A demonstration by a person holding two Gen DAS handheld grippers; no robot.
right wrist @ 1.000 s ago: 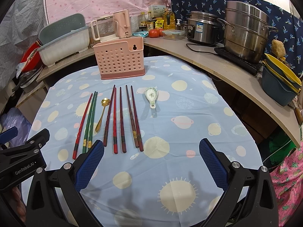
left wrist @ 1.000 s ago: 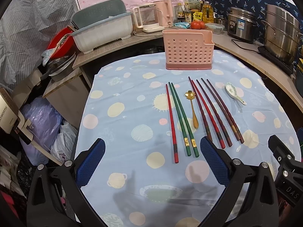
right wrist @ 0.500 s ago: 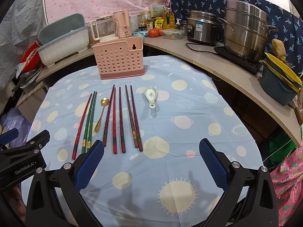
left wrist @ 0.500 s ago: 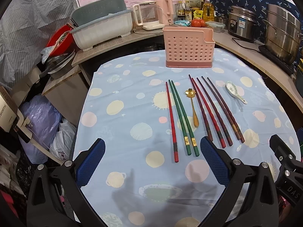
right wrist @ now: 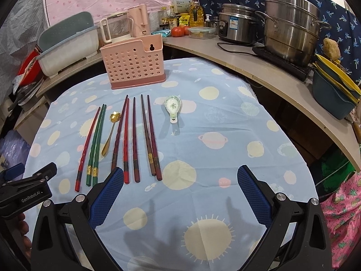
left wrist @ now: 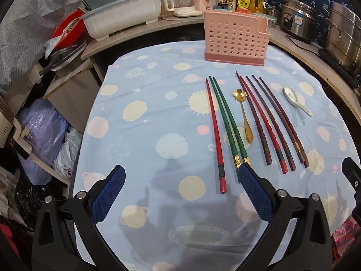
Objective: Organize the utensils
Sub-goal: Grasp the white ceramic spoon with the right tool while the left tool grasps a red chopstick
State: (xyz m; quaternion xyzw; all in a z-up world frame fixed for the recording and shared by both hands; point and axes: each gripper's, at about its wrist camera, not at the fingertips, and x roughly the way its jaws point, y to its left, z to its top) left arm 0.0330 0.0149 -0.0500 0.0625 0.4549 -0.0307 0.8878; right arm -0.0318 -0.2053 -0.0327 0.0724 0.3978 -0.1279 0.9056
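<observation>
A pink perforated utensil holder stands at the far side of the blue spotted tablecloth. In front of it lie, in a row, a red chopstick, a green pair, a gold spoon, several dark red chopsticks and a white ceramic spoon. My left gripper hangs open over the near cloth, its right finger covering the green pair's near ends. My right gripper is open and empty, right of the chopstick ends; the ceramic spoon lies ahead.
A curved wooden counter wraps the table's back and right, carrying steel pots, a rice cooker, bottles, a kettle and a dish tub. Bags sit on the floor to the left. The left gripper's body shows beside the right one.
My left gripper has shifted slightly left and tilted down, so its right finger now overlaps the green chopsticks' ends. The right gripper edged slightly forward. No utensil has moved.
</observation>
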